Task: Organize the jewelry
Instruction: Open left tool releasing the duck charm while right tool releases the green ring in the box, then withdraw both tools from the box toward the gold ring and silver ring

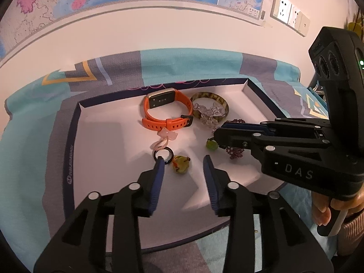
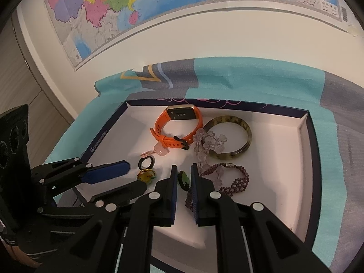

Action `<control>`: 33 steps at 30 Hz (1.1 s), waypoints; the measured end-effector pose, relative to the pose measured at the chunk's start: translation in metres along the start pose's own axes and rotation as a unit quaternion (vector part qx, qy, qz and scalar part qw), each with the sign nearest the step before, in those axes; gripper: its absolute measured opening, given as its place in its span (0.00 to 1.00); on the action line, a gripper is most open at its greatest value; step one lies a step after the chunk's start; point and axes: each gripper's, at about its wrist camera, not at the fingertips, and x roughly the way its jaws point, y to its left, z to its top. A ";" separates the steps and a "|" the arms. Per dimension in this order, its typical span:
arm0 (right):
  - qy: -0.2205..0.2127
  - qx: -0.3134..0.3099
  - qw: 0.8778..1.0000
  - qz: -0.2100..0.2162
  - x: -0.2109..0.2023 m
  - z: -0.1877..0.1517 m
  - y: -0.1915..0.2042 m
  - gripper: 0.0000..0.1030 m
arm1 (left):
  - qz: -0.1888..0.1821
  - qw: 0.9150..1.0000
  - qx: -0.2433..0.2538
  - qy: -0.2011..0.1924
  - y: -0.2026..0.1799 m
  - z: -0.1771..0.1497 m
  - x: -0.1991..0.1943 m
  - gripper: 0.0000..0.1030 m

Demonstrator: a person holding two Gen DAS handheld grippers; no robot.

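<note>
A shallow white tray (image 1: pixel 70 150) with a navy rim holds the jewelry. My left gripper (image 1: pixel 183 161) is open low over the tray, and a yellow-green ring (image 1: pixel 180 163) lies loose between its fingertips. A black ring (image 1: pixel 171 155) sits by its left fingertip, with a pink bow hair tie (image 1: pixel 167 135) just behind. My right gripper (image 2: pixel 184 170) is shut on a green pendant (image 2: pixel 183 179), which hangs just above the tray floor. Behind are an orange watch (image 2: pixel 179 127), a mottled bangle (image 2: pixel 248 136), a clear crystal bracelet (image 2: pixel 209 141) and a purple beaded bracelet (image 2: pixel 238 182).
The tray rests on a teal and grey patterned cloth (image 2: pixel 250 77) against a white wall with maps (image 2: pixel 109 2) and wall sockets (image 1: pixel 286 11). A hand (image 1: pixel 327 209) grips the right gripper's handle at the right. The tray's left half (image 1: pixel 107 141) is bare white.
</note>
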 end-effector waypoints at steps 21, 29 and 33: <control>-0.034 -0.045 0.998 0.003 -0.069 -0.041 0.017 0.23 | 0.013 0.998 0.031 -0.056 -0.004 -0.038 -0.070 0.62; -0.009 -0.041 0.999 -0.016 -0.078 -0.083 0.011 0.29 | -0.010 0.998 0.047 -0.044 -0.017 -0.061 -0.073 0.64; -0.001 -0.041 0.999 -0.019 -0.077 -0.094 0.013 0.29 | -0.025 0.997 0.058 -0.033 -0.028 -0.068 -0.066 0.64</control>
